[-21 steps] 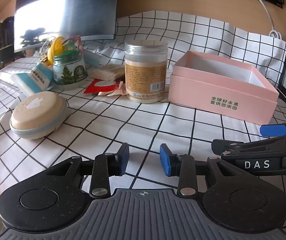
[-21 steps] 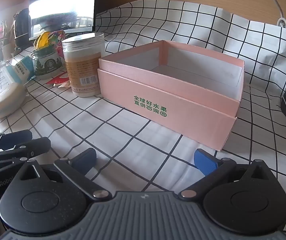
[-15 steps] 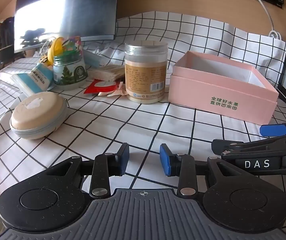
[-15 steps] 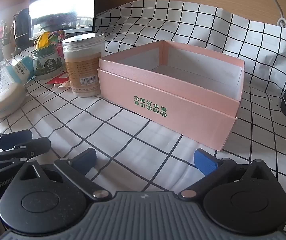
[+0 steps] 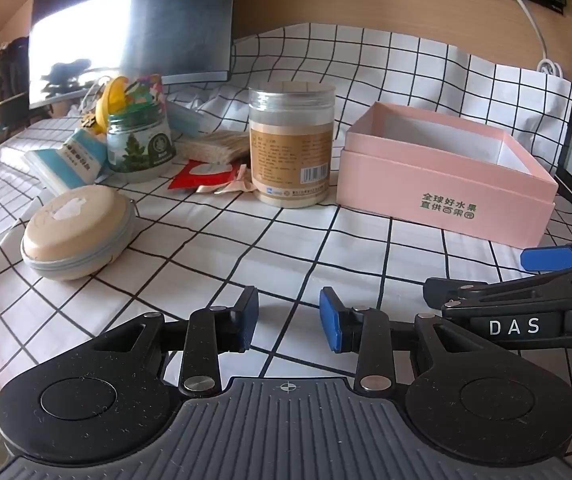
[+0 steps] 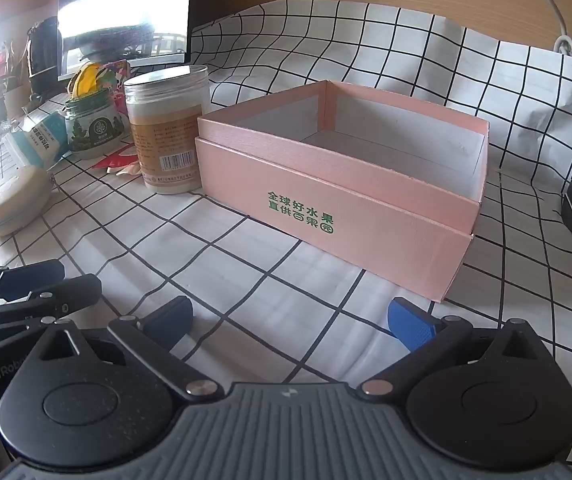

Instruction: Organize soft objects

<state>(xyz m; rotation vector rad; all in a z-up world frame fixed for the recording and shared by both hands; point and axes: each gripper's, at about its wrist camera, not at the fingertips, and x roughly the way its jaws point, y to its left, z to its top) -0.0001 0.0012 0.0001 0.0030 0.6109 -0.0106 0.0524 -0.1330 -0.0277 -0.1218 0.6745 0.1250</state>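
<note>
Pouch (image 5: 76, 232), round beige zip case, sits on the checked cloth (image 5: 286, 236) at 9 o'clock in the left wrist view, well apart from both claws. Same pouch shows at 9 o'clock in the right wrist view (image 6: 14, 204). Nothing touches it.

Blue-and-white tissue pack (image 5: 72, 160) lies just behind the pouch, toward 10 o'clock. Green-label glass jar (image 5: 142, 146) stands beside the pack, colourful bits sticking out of its top. Red packet (image 5: 202, 172) lies flat between the green jar and the tall clear jar (image 5: 292, 144). Tall jar upright, tan label, barcode facing the camera, at 12 o'clock in the left view.

Pink box (image 6: 338, 184) just right of the tall jar, open top, white inside, looks empty, green print on the front wall. In the left view it sits at 2 o'clock (image 5: 446, 176).

Left claw (image 5: 288, 316) at 6 o'clock, low over the surface, tilted down, jaws partly apart, nothing between them. Right claw (image 6: 290, 316) spread wide, nothing between the blue pads, pointed at the near corner of the pink box, clear of it. The claws sit side by side, each visible at the edge of the other's view.

Dark monitor (image 5: 130, 20) at the back, 11 o'clock, glare on the screen. White cable (image 5: 526, 12) runs down the wood wall at 1 o'clock.
</note>
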